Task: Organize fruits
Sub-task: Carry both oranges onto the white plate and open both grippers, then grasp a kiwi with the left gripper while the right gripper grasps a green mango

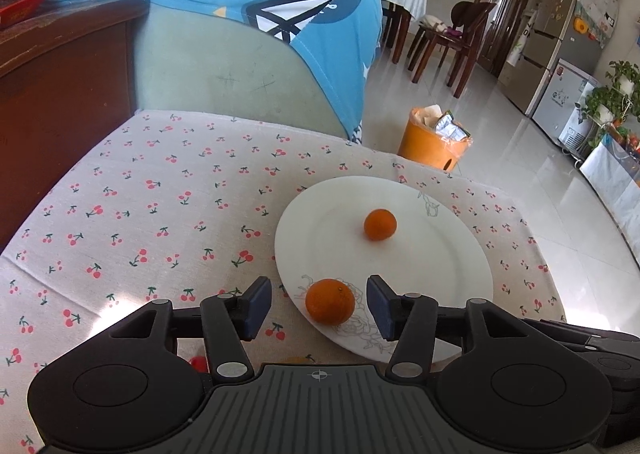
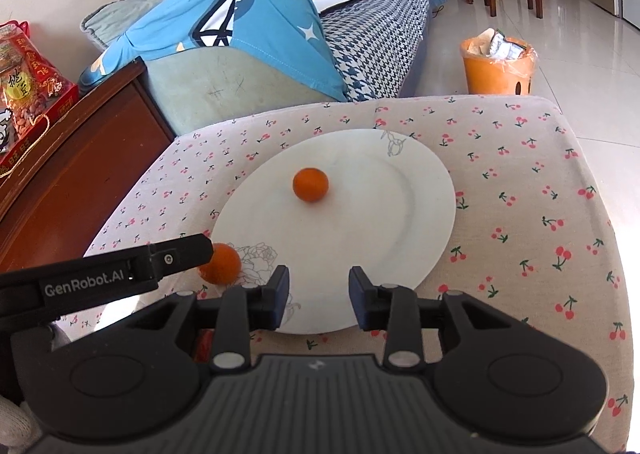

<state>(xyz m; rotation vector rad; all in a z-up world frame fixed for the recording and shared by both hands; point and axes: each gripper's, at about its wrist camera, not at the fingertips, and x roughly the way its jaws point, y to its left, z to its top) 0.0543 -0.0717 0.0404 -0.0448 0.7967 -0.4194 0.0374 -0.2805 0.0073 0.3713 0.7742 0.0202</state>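
A white plate (image 1: 420, 254) lies on the cherry-print tablecloth (image 1: 160, 214). One small orange (image 1: 380, 224) sits near the plate's middle. A second orange (image 1: 330, 301) rests on the plate's near rim, between the pads of my left gripper (image 1: 319, 308), which is open and not touching it. In the right wrist view the plate (image 2: 380, 222) holds the middle orange (image 2: 311, 184), and the rim orange (image 2: 222, 264) is partly hidden by the left gripper's finger (image 2: 176, 256). My right gripper (image 2: 319, 300) is open and empty over the plate's near edge.
A red object (image 1: 199, 363) and a bit of another orange fruit (image 1: 298, 360) peek out under the left gripper. A sofa with a blue cloth (image 1: 260, 2) stands behind the table, a wooden cabinet (image 1: 60, 102) at left, an orange bin (image 1: 434, 142) on the floor.
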